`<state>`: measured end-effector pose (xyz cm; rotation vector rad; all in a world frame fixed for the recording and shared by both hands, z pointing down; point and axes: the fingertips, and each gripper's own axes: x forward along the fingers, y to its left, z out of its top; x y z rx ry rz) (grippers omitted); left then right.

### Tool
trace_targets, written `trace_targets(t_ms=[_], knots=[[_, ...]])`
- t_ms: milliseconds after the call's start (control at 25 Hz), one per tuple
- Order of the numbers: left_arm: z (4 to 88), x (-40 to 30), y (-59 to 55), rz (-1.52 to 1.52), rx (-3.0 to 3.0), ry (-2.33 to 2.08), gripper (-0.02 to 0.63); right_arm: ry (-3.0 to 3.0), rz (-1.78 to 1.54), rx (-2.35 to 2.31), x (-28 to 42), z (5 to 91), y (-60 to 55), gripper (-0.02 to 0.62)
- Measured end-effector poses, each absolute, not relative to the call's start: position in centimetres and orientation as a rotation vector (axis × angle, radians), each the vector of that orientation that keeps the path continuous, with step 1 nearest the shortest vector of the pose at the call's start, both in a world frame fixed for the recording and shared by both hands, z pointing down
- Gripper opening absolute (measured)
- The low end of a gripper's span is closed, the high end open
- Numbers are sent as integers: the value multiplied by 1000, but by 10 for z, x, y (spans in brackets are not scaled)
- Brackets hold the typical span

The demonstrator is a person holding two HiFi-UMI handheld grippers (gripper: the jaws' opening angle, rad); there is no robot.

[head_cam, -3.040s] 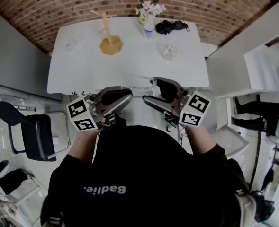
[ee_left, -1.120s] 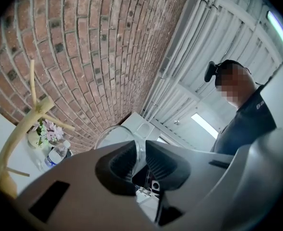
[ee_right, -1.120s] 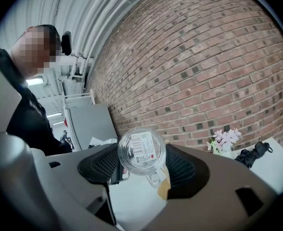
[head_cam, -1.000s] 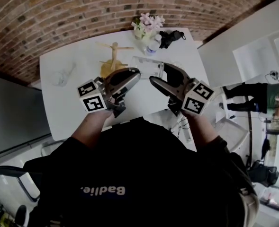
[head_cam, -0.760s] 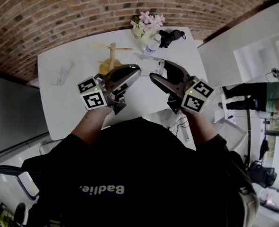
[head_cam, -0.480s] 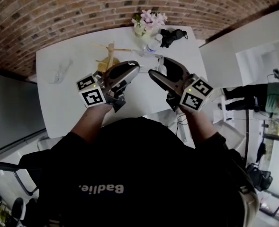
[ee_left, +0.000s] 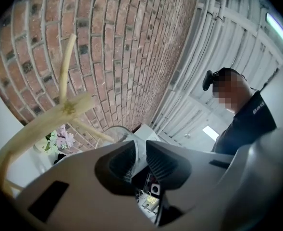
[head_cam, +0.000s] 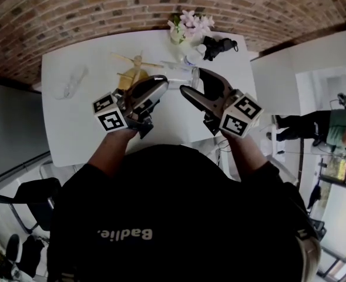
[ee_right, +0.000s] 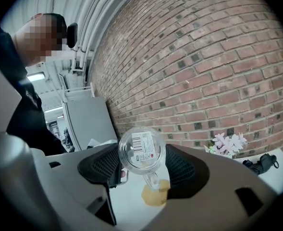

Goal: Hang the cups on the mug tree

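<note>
My right gripper (head_cam: 190, 81) (ee_right: 141, 170) is shut on a clear glass cup (ee_right: 142, 149), whose labelled bottom faces the camera and whose handle hangs down. Beyond it lies the tan base of the wooden mug tree (ee_right: 155, 196). The mug tree (head_cam: 135, 69) stands on the white table (head_cam: 73, 134), its pegs bare. My left gripper (head_cam: 161, 86) (ee_left: 141, 153) hovers right beside the tree's pegs (ee_left: 59, 112), jaws a narrow gap apart with nothing between them. A second clear cup (head_cam: 73, 82) lies at the table's left.
A vase of pink flowers (head_cam: 190, 25), a water bottle (head_cam: 188, 59) and a black object (head_cam: 219, 43) sit at the table's far right by the brick wall. Another person (head_cam: 331, 125) stands at the right edge. A dark chair (head_cam: 34, 195) is at lower left.
Both grippers have advanced over the table toward the mug tree, and the left one now overlaps the tree's base in the head view. The right still carries the cup.
</note>
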<state>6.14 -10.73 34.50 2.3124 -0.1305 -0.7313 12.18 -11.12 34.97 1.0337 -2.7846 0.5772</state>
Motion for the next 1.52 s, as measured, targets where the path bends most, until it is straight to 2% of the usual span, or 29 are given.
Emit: trace_targets(t_ms=[1520], knots=[[380,25,-128,-854,2197,-347,94,-2740,385,875,85,371,-131,310]])
